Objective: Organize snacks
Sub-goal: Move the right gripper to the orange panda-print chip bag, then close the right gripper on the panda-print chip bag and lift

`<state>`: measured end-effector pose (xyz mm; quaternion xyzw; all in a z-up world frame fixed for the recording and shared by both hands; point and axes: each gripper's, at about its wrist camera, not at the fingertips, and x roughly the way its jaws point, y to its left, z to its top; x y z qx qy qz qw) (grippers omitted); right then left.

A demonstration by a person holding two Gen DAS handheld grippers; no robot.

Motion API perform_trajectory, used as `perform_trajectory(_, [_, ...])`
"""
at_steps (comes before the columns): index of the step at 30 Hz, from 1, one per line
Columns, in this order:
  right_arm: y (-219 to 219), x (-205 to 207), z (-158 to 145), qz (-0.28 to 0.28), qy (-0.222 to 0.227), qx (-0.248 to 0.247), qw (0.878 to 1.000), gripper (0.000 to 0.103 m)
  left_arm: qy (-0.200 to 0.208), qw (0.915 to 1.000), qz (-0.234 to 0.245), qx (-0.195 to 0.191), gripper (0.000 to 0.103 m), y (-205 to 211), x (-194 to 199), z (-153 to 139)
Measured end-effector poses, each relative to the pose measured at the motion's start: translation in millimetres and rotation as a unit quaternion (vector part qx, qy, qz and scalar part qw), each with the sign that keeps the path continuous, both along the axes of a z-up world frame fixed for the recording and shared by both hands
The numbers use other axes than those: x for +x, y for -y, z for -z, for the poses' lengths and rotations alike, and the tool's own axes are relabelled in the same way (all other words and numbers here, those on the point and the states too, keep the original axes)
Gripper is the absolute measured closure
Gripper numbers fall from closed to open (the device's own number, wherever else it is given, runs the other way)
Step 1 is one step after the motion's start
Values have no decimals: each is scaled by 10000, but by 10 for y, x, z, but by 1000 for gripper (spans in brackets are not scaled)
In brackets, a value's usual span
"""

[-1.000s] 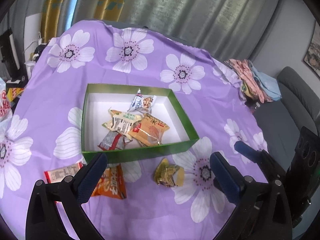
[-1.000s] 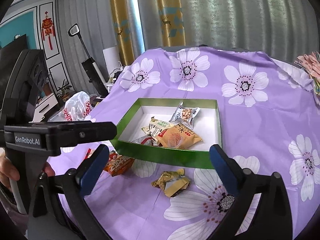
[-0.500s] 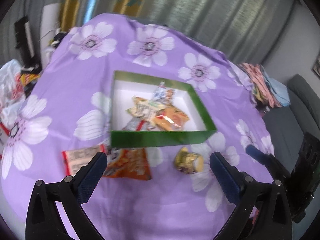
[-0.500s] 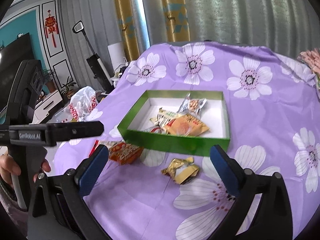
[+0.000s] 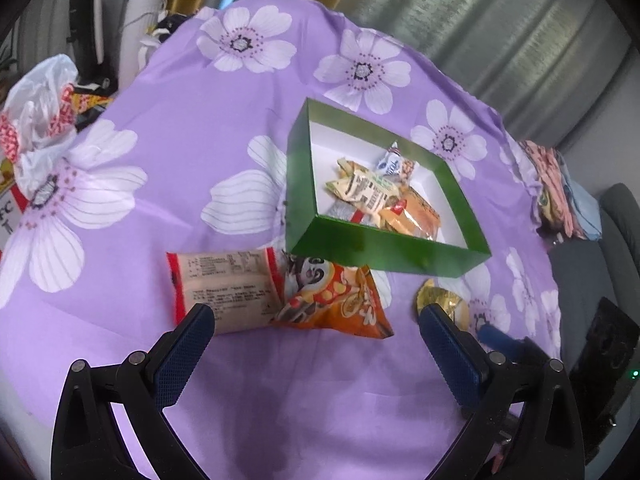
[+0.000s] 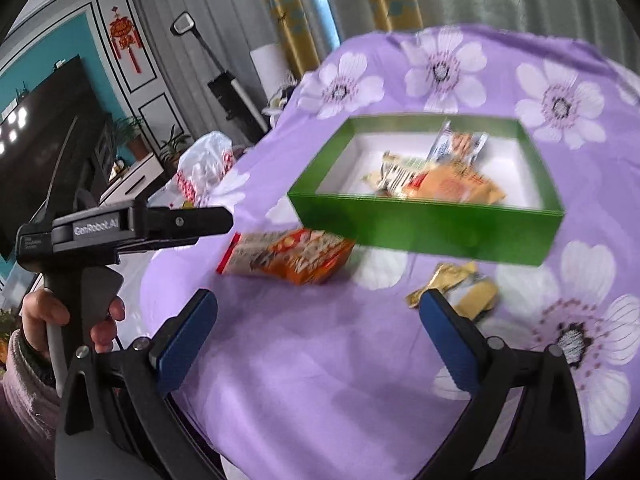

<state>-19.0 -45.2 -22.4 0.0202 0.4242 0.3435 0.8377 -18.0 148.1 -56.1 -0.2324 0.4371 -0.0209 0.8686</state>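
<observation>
A green box with a white inside holds several snack packets. On the purple flowered cloth in front of it lie an orange snack bag, a red-edged beige packet and a gold wrapper. My left gripper hangs open just short of the orange bag and beige packet, nothing between its fingers. My right gripper is open above the cloth; its right finger partly covers the gold wrapper.
A white and red plastic bag sits at the table's left edge. Folded clothes lie at the far right beside a grey sofa. A hand holds the left gripper's handle. Curtains hang behind the table.
Both grippers swung left and lower toward the cloth. The orange bag and beige packet now sit between the left gripper's fingers' line of view. Both stayed open.
</observation>
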Motion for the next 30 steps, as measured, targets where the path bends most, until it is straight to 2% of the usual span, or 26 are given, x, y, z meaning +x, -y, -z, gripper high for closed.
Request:
perform_trajectory(6, [-159, 9, 211, -169, -153, -168, 9996, 5, 115, 9996, 266, 66, 1, 69, 33, 191])
perform_trajectory(17, [-508, 229, 402, -441, -195, -272, 9985, 22, 227, 9976, 648, 85, 2, 126, 240, 347])
perform_trajectory(24, [-633, 398, 513, -427, -350, -325, 9979, 29, 163, 9972, 735, 36, 19, 111, 356, 406])
perform_trajectory(26, [-658, 419, 534, -427, -385, -329, 9978, 30, 127, 9968, 783, -32, 27, 108, 385, 432])
perform_trajectory(30, [-699, 486, 580, -414, -480, -293, 9976, 36, 62, 9954, 932, -225, 33, 108, 444, 477])
